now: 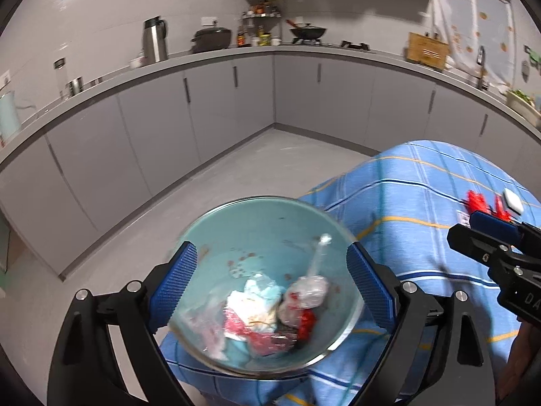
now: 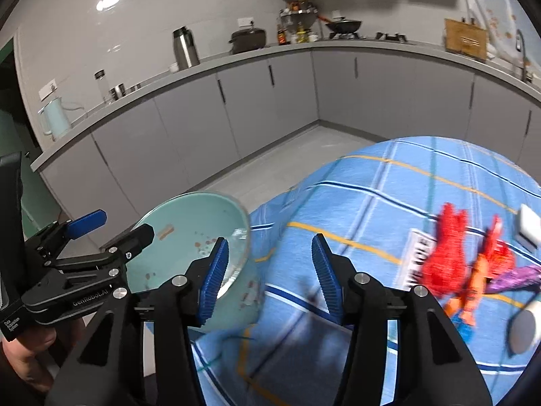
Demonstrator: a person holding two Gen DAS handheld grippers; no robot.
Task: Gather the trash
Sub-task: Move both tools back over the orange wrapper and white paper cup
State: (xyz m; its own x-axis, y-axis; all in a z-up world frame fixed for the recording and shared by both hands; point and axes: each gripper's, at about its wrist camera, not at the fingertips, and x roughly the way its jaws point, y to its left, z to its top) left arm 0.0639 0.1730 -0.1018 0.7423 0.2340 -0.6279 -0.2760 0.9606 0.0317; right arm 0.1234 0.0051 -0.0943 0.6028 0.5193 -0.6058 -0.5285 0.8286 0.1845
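A pale teal bowl (image 1: pixel 257 233) with a clear rim holds crumpled wrappers and tissue (image 1: pixel 270 308). My left gripper (image 1: pixel 270 284) is shut on the bowl, one blue pad on each side of its rim, at the table's left edge. The bowl also shows in the right wrist view (image 2: pixel 189 237), with the left gripper (image 2: pixel 111 226) around it. My right gripper (image 2: pixel 267 277) is open and empty above the blue checked tablecloth (image 2: pixel 372 209), its left pad close to the bowl's rim. Red wrappers (image 2: pixel 449 253) lie on the cloth to its right. The right gripper shows at the right in the left wrist view (image 1: pixel 473 226).
A white object (image 2: pixel 529 226) and a purple wrapper (image 2: pixel 517 275) lie near the red wrappers. Grey kitchen cabinets (image 1: pixel 203 101) and a counter with a thermos (image 1: pixel 155 39), pot (image 1: pixel 212 39) and wok run around the room. Grey floor (image 1: pixel 236 176) lies beyond the table.
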